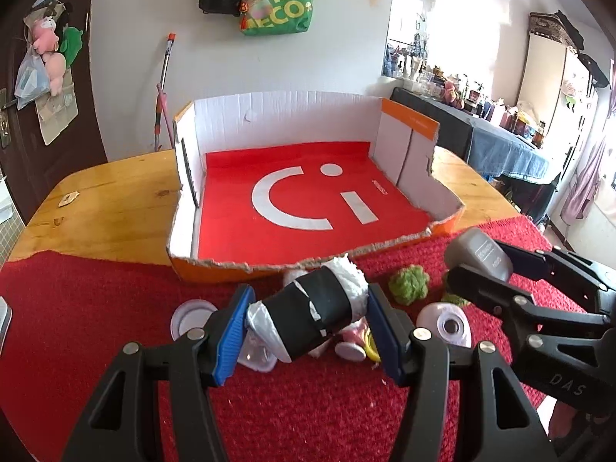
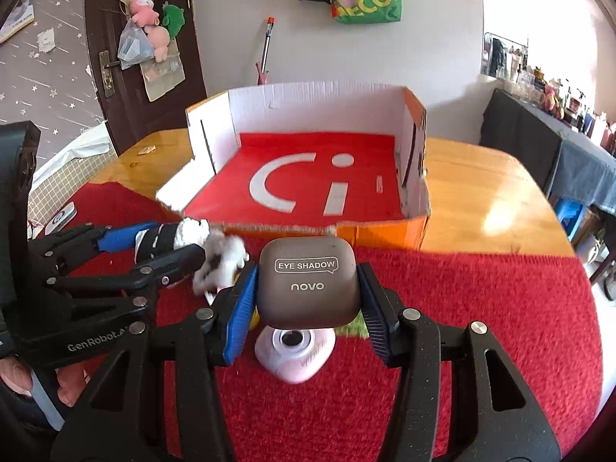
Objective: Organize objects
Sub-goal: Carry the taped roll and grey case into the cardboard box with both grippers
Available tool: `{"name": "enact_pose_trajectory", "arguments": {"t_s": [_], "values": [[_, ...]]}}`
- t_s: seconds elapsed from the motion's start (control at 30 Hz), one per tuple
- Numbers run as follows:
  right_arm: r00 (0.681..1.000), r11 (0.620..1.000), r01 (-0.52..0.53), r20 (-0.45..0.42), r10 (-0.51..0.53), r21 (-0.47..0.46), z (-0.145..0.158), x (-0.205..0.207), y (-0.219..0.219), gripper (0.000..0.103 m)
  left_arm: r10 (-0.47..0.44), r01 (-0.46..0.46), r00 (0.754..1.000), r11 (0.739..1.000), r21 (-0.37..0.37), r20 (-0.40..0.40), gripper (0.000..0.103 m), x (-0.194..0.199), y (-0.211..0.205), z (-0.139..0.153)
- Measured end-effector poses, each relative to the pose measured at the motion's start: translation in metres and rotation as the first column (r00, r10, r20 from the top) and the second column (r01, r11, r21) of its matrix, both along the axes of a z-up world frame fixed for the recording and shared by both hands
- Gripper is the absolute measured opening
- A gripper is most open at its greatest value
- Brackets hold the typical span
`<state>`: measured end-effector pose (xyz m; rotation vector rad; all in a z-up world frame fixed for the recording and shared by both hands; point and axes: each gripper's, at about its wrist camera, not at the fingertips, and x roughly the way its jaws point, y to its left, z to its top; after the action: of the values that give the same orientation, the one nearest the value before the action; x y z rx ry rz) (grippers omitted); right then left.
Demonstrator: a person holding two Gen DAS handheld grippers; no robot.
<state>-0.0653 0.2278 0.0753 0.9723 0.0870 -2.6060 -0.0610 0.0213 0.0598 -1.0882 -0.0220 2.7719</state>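
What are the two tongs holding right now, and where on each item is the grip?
Left tongs: a black-wrapped roll of plastic bags, clamped end to end. Right tongs: a taupe eye shadow case, pinched on its left and right sides.

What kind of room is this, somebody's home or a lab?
Most likely a lived-in home: plush toys hang on the door, a green tote bag hangs on the wall, and a side counter is crowded with bottles and knick-knacks beside a wooden table.

White wall [image 1: 154, 19], dark door [image 2: 154, 88], wooden table [image 1: 115, 208], bright window [image 1: 454, 11] right.
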Motion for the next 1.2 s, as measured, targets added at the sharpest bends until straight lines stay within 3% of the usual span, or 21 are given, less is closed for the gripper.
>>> {"name": "enact_pose_trajectory", "arguments": {"t_s": [0.5,1.2], "values": [[0.997,1.0,-0.011,0.073,0.013,-0.024,0.009,-0.052,-0.008,0.049,0.022,-0.021,0.999,1.0,-0.006,0.038,0.061,-0.047,-0.008,0.013],[0.977,1.0,0.001,0.214,0.0,-0.006,-0.016,-0.118,-0.01,0.049,0.034,-0.032,0.989,0.999,-0.014,0.141,0.061,-0.112,-0.011,-0.012]]}}
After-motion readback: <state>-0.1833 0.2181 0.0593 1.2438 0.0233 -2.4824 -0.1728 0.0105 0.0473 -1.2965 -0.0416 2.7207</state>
